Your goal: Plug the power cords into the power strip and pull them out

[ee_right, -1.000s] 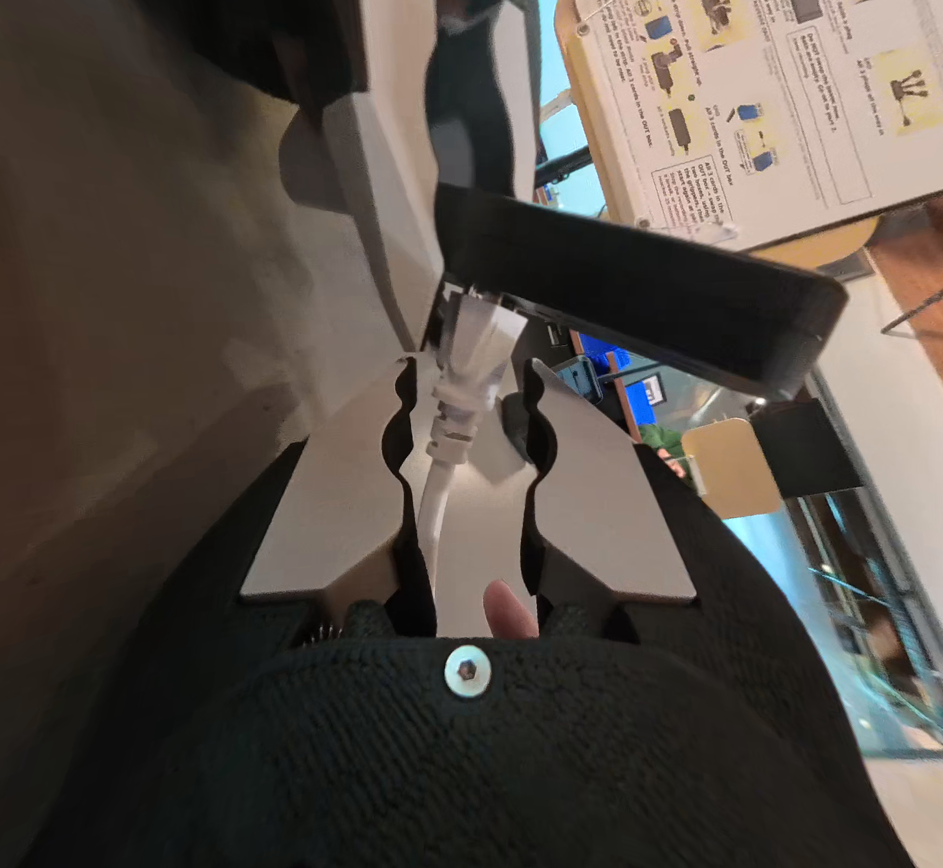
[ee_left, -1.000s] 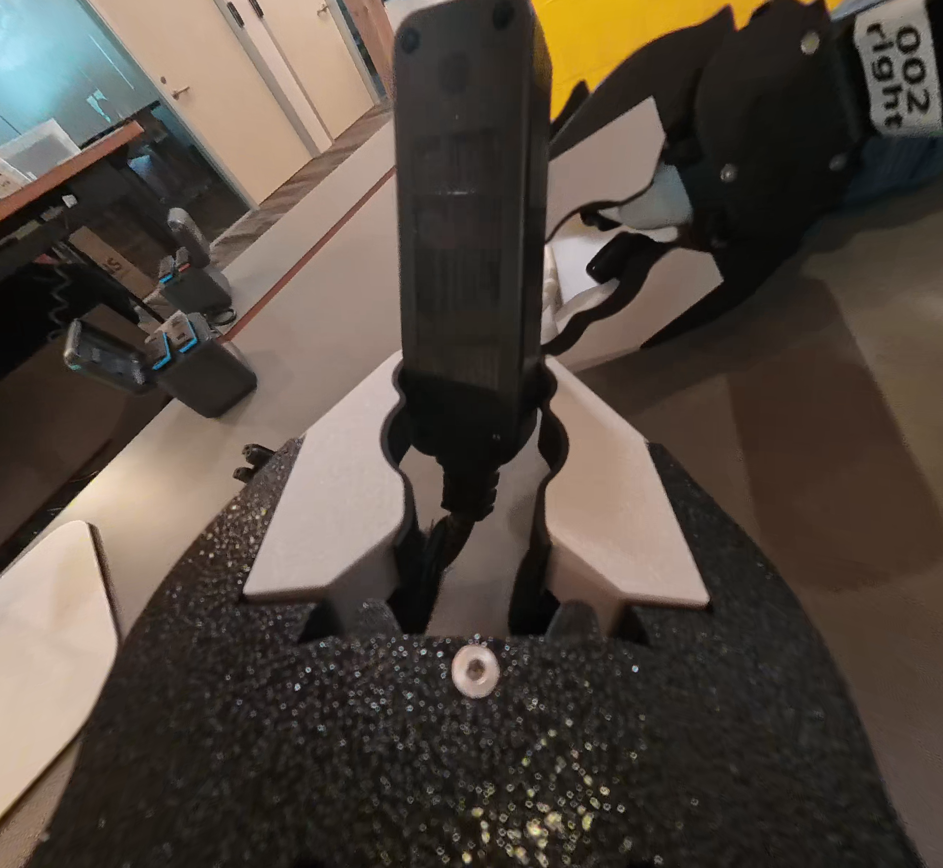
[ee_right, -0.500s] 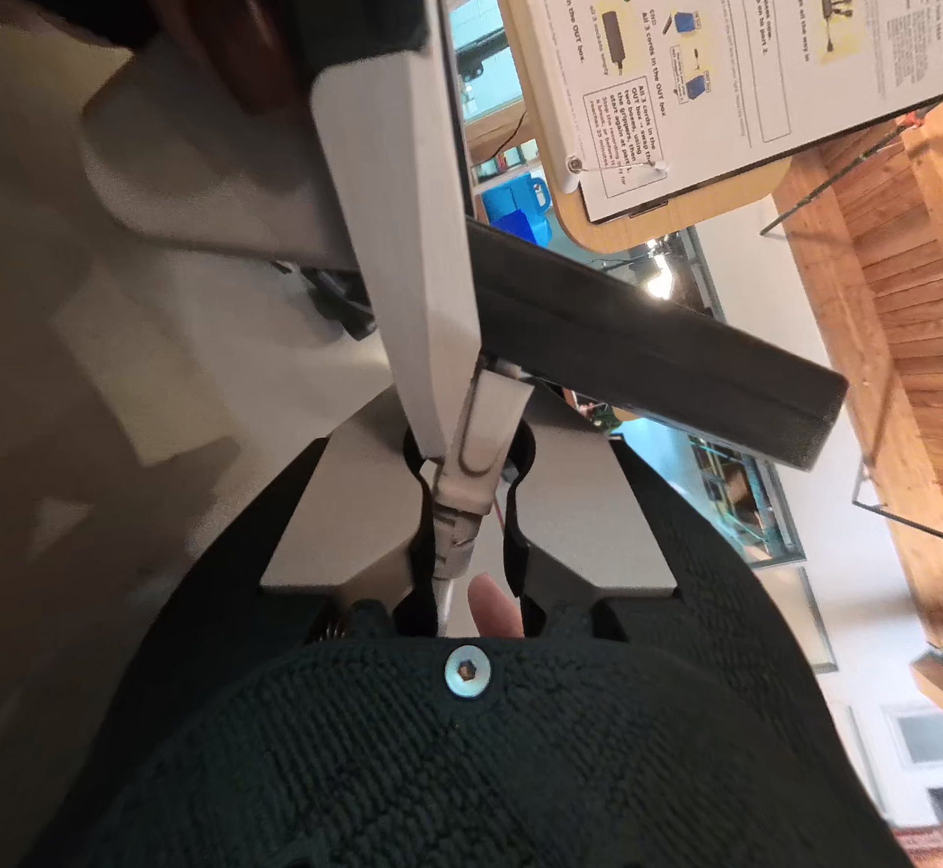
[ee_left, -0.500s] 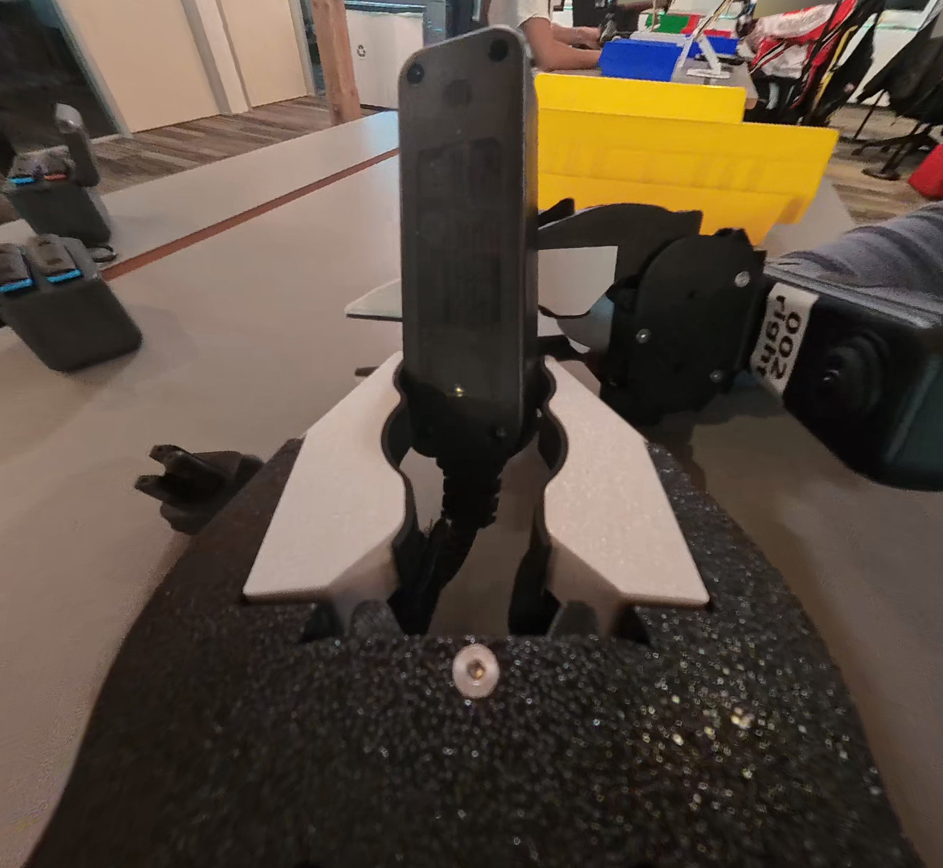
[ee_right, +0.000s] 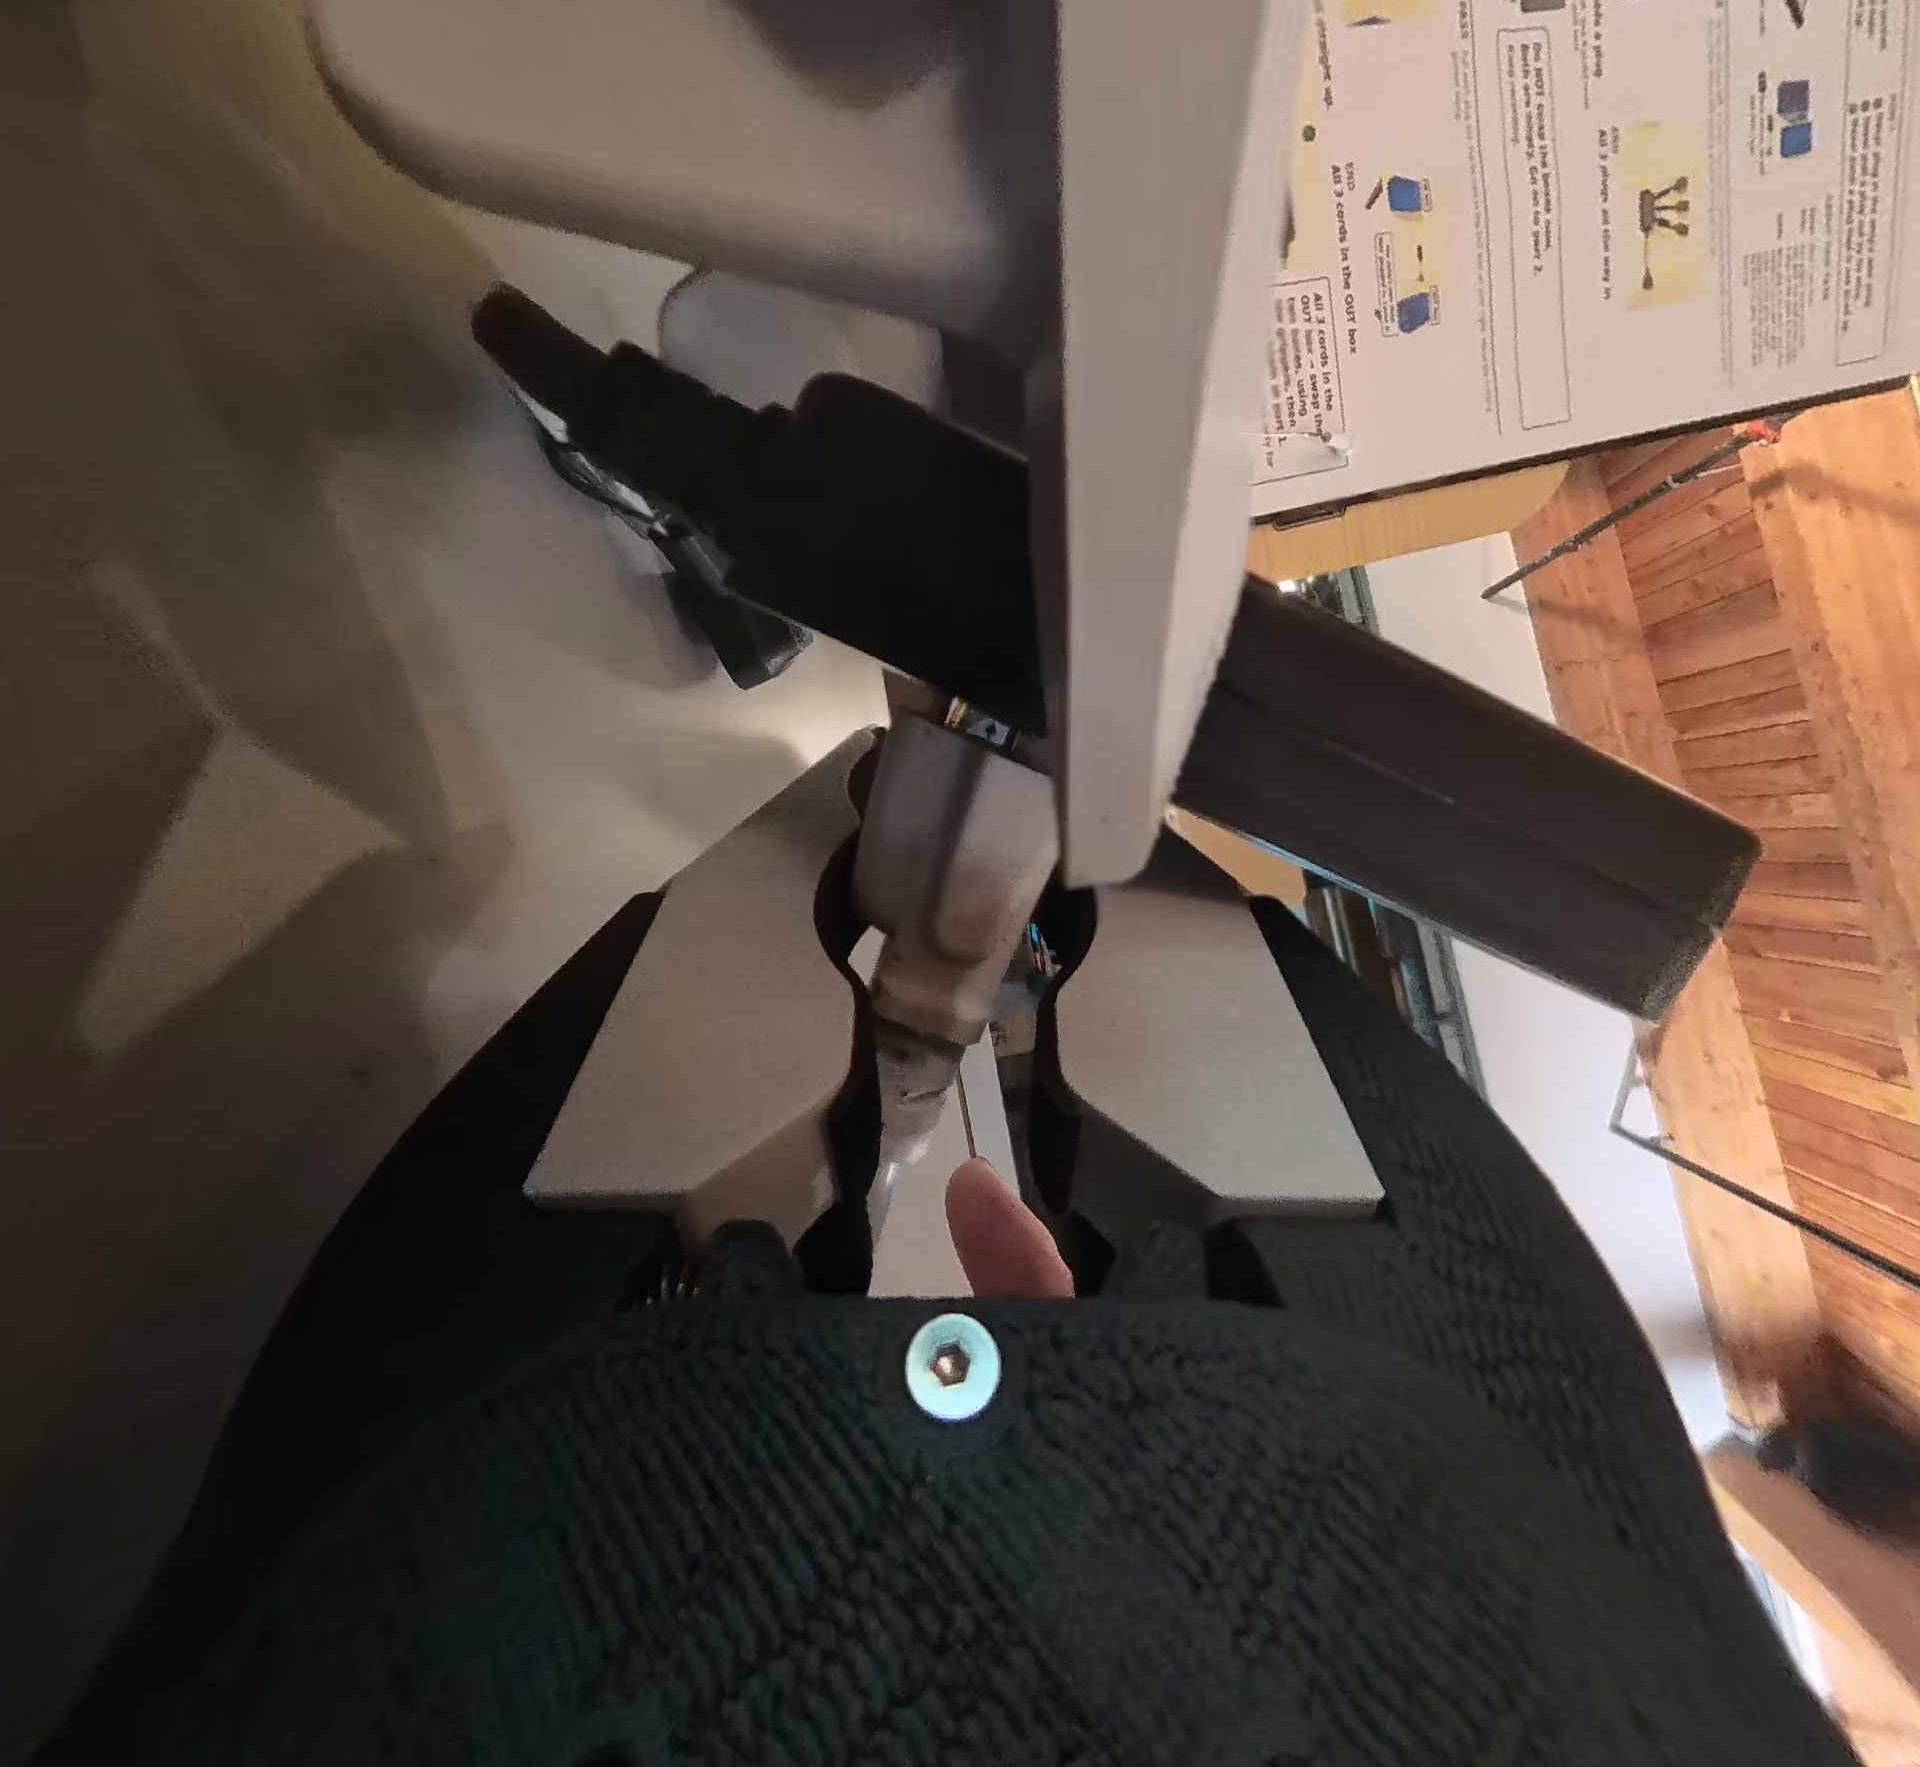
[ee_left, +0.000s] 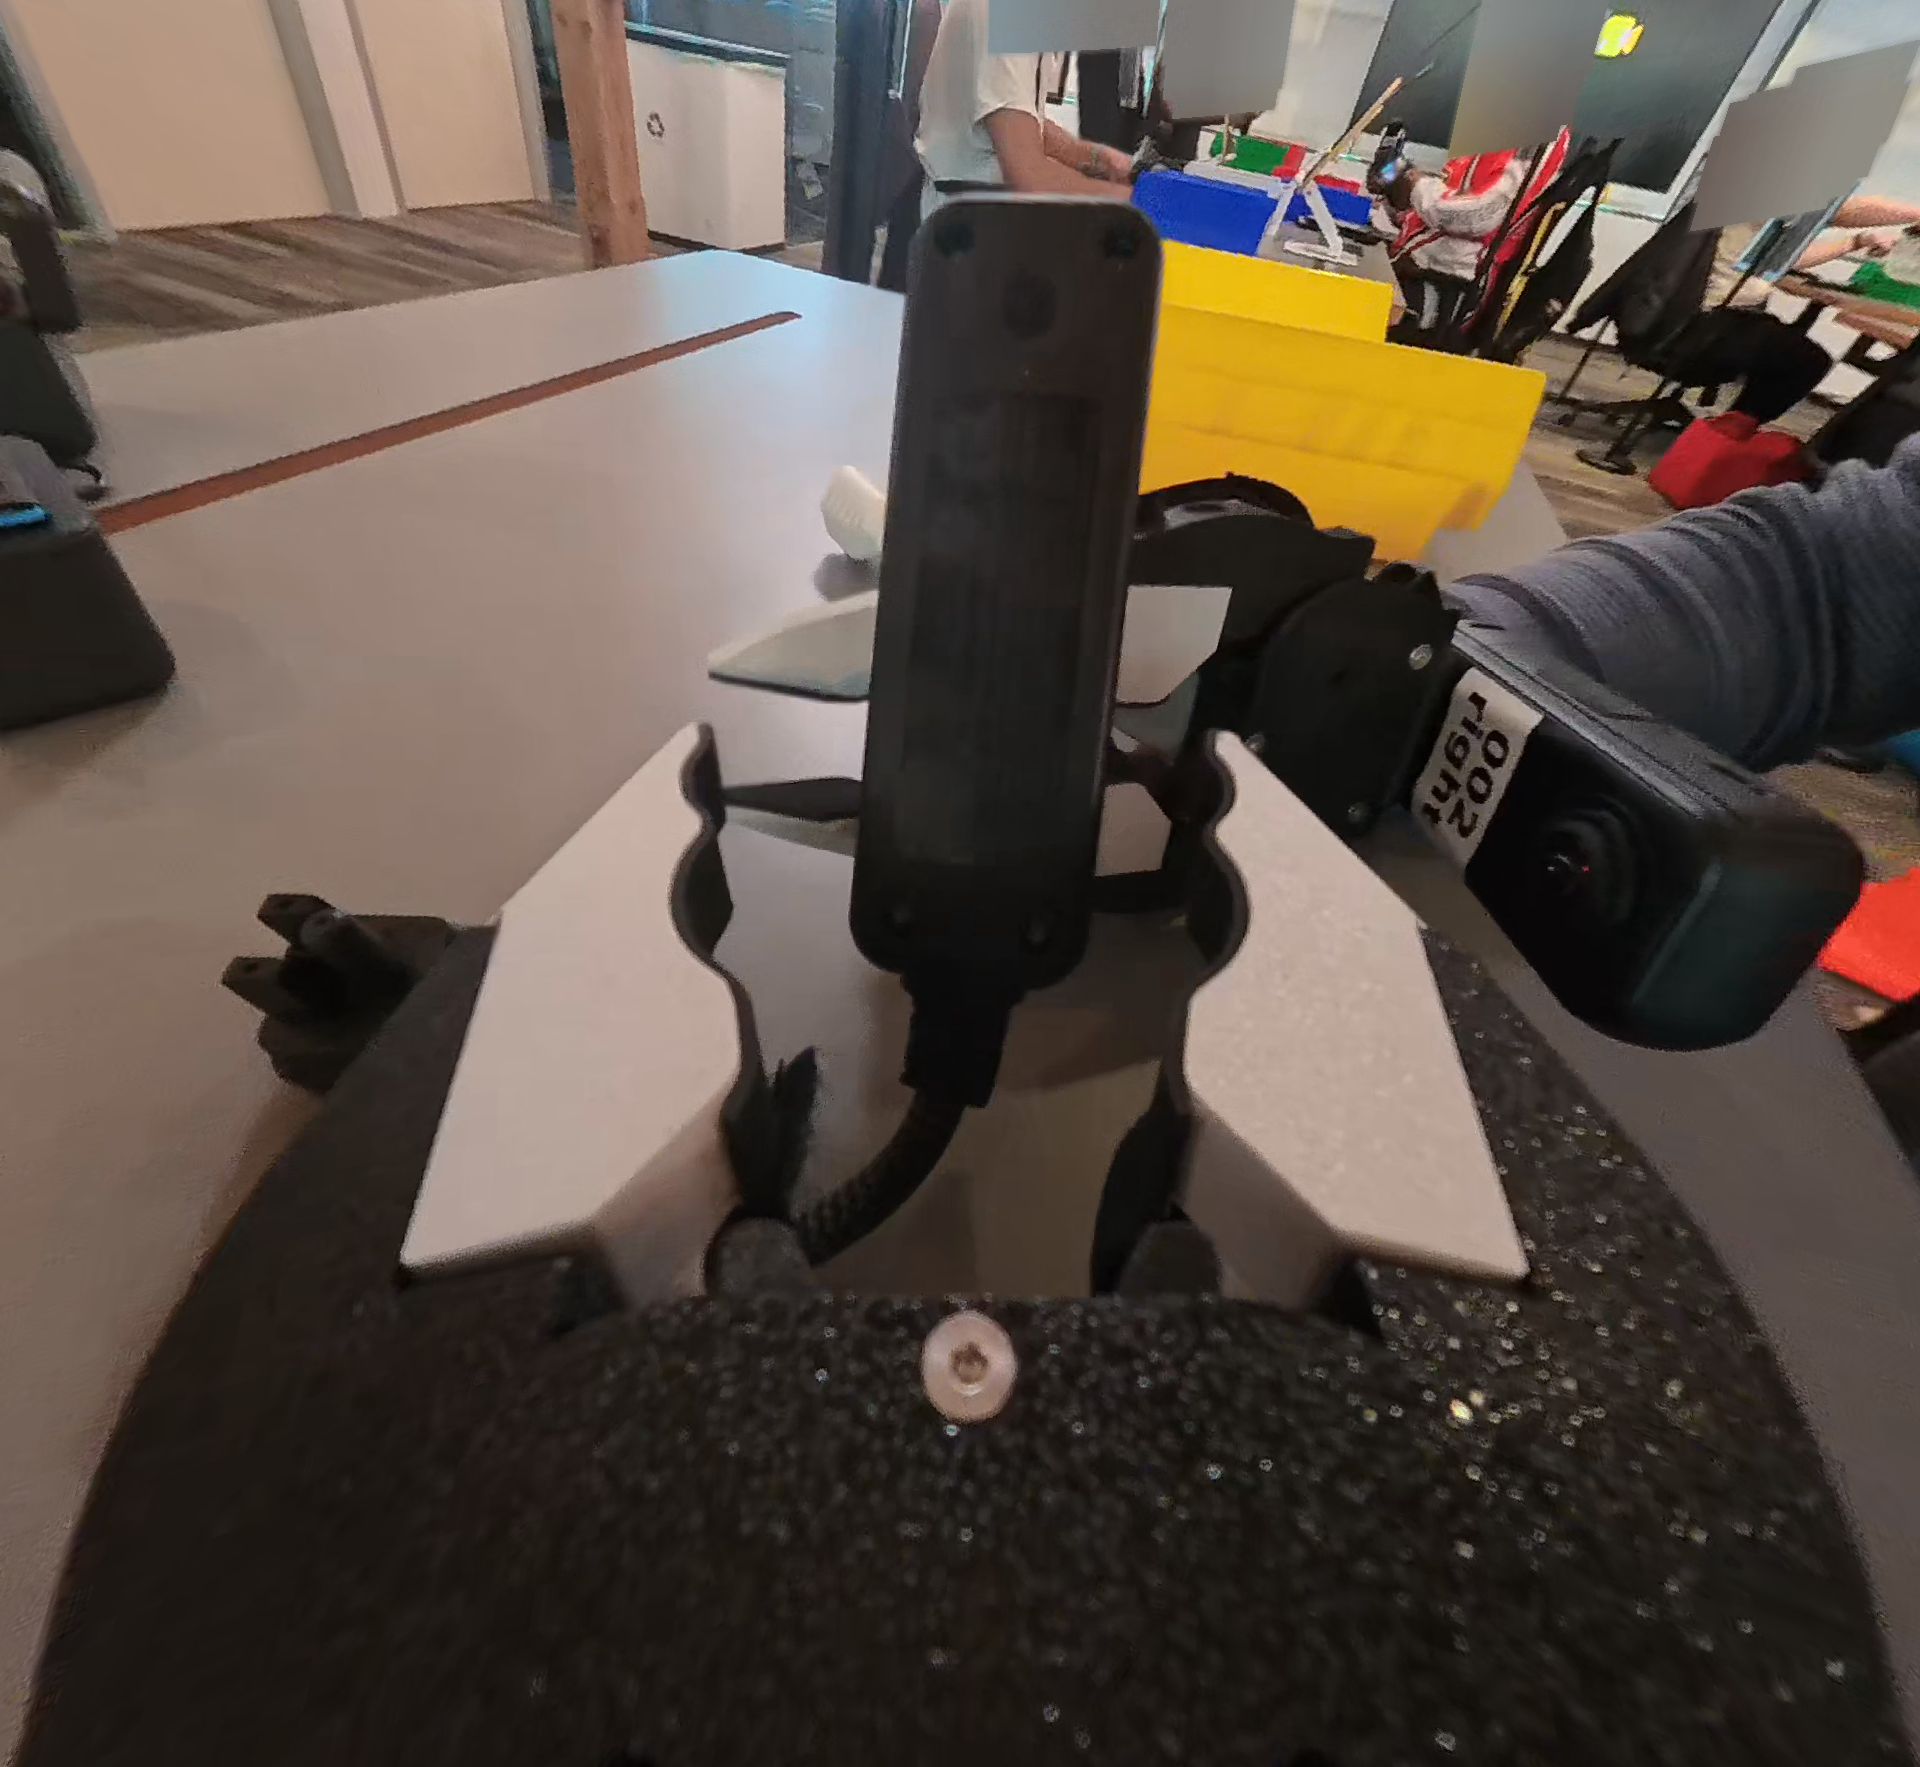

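A black power strip (ee_left: 1013, 574) stands upright off the desk (ee_left: 436, 637), its braided cable (ee_left: 883, 1187) trailing down between the spread jaws of the left gripper (ee_left: 961, 896), which stand wide on either side and do not appear to press it. In the right wrist view, the right gripper (ee_right: 961, 870) has its jaws closed narrow around a white plug (ee_right: 951, 870), whose metal prongs show partly at the strip's face. The step in hand looks like plugging or pulling that cord; which cannot be told. The next move likely calls for a straight line along the prongs, with the strip braced. A yellow bin (ee_left: 1340, 408) sits behind, a black adapter (ee_left: 322, 979) near the left jaw, and open desk lies to the left.
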Available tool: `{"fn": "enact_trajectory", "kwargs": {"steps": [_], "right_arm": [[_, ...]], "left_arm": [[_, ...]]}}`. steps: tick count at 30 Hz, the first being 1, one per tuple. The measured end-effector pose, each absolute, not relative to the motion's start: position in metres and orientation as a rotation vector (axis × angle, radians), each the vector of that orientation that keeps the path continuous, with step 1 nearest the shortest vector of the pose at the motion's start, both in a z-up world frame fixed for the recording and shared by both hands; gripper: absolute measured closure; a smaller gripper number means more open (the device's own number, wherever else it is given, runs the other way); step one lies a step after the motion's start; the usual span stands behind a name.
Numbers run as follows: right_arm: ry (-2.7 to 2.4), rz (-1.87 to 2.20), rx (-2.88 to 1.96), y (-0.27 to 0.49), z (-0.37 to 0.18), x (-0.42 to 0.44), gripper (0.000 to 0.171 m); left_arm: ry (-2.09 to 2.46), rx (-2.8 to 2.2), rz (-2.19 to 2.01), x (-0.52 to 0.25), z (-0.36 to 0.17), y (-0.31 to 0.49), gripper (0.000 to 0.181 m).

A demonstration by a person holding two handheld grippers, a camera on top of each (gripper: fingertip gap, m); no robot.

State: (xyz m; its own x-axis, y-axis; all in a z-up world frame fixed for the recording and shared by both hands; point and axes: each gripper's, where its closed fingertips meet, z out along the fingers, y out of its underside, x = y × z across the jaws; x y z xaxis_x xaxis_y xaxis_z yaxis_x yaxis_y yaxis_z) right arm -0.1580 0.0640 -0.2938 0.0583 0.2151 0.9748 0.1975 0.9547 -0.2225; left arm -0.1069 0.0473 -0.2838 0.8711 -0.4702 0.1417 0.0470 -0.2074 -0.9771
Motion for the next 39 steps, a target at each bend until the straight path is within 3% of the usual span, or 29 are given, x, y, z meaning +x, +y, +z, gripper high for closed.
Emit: {"fn": "enact_trajectory", "kwargs": {"steps": [2,6,9,12,15,19,22,26,32,34,39], "right_arm": [[-1.53,0.009,-0.316,0.062,-0.296,-0.158,0.148],[-1.542,0.008,-0.298,0.059,-0.298,-0.158,0.147],[-1.547,0.011,-0.299,0.059,-0.299,-0.158,0.146],[-1.554,0.009,-0.294,0.058,-0.3,-0.157,0.146],[-1.559,0.003,-0.285,0.058,-0.301,-0.157,0.144],[-1.572,0.002,-0.281,0.057,-0.303,-0.156,0.143],[-1.627,0.063,-0.289,0.053,-0.309,-0.153,0.14],[-1.819,0.299,-0.255,0.031,-0.331,-0.138,0.131],[-2.06,0.725,-0.319,0.006,-0.337,-0.106,0.135],[-2.109,0.833,-0.341,-0.002,-0.336,-0.102,0.145],[-2.126,0.64,-0.228,0.0,-0.344,-0.107,0.146]], "left_arm": [[0.348,-1.711,-0.453,-0.106,-0.283,0.046,0.081],[0.455,-1.748,-0.351,-0.097,-0.292,0.048,0.031],[0.501,-1.769,-0.246,-0.094,-0.298,0.05,0.023],[0.523,-1.72,-0.102,-0.1,-0.295,0.052,0.044],[0.582,-1.683,0.032,-0.105,-0.295,0.05,0.099],[0.627,-1.681,0.117,-0.108,-0.3,0.049,0.11],[0.645,-1.688,0.123,-0.112,-0.301,0.046,0.13],[0.861,-1.591,0.176,-0.107,-0.309,0.034,0.131],[1.125,-1.42,0.281,-0.091,-0.309,0.013,0.131],[1.178,-1.41,0.291,-0.086,-0.315,0.01,0.131],[1.204,-1.513,0.387,-0.091,-0.328,0.012,0.12]]}}
